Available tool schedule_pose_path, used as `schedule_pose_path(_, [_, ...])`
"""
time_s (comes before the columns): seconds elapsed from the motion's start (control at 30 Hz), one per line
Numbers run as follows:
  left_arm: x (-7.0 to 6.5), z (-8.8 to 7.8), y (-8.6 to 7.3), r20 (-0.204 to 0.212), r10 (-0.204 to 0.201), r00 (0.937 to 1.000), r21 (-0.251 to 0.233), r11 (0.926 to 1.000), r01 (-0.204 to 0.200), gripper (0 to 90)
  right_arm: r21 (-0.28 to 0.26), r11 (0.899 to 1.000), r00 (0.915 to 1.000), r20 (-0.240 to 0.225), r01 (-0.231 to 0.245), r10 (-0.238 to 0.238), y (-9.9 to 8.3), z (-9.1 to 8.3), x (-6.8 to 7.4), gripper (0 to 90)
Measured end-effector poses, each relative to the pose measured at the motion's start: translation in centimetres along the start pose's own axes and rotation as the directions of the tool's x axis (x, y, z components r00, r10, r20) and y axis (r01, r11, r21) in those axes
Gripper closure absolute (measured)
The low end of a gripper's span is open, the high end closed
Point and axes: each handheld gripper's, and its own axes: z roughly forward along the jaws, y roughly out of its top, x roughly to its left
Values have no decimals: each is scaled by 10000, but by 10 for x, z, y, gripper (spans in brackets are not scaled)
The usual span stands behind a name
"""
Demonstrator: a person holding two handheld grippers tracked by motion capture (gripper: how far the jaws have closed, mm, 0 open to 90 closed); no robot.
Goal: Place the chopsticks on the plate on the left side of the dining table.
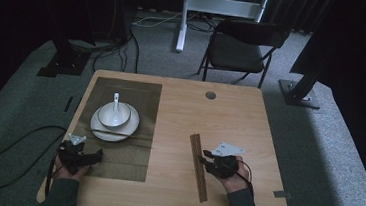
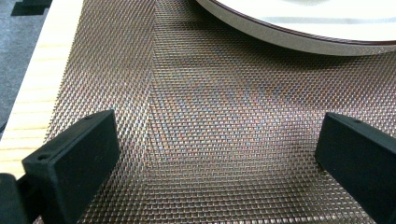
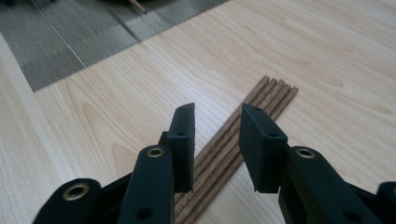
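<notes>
A bundle of several brown chopsticks (image 1: pixel 198 167) lies lengthwise on the wooden table at the right. My right gripper (image 1: pixel 207 159) hangs low over it. In the right gripper view the jaws (image 3: pixel 217 116) stand apart either side of the chopsticks (image 3: pixel 271 93), with no pad pressing on them. My left gripper (image 1: pixel 97 154) rests open over the woven placemat (image 1: pixel 136 99), nothing between its jaws (image 2: pixel 219 140). On the placemat (image 2: pixel 210 93) stands a white plate (image 1: pixel 96 128) with a bowl (image 1: pixel 103 118) and a white spoon (image 1: pixel 116 102). One pair of chopsticks (image 1: pixel 118 134) lies across the plate's near rim (image 2: pixel 303 42).
A round hole (image 1: pixel 211 95) sits near the table's far edge. A dark folding chair (image 1: pixel 241 50) stands beyond the table. A black cable (image 1: pixel 11 148) loops on the carpet at the left. Bare wood lies between the placemat and the bundle.
</notes>
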Motion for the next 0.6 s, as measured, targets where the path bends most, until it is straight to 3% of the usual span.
schedule_pose_path(0.6, [0, 0, 0, -10, -3, 10000, 0, 10000, 3, 2, 849, 9960, 9996, -5, -288, 289, -20, 17, -5, 710])
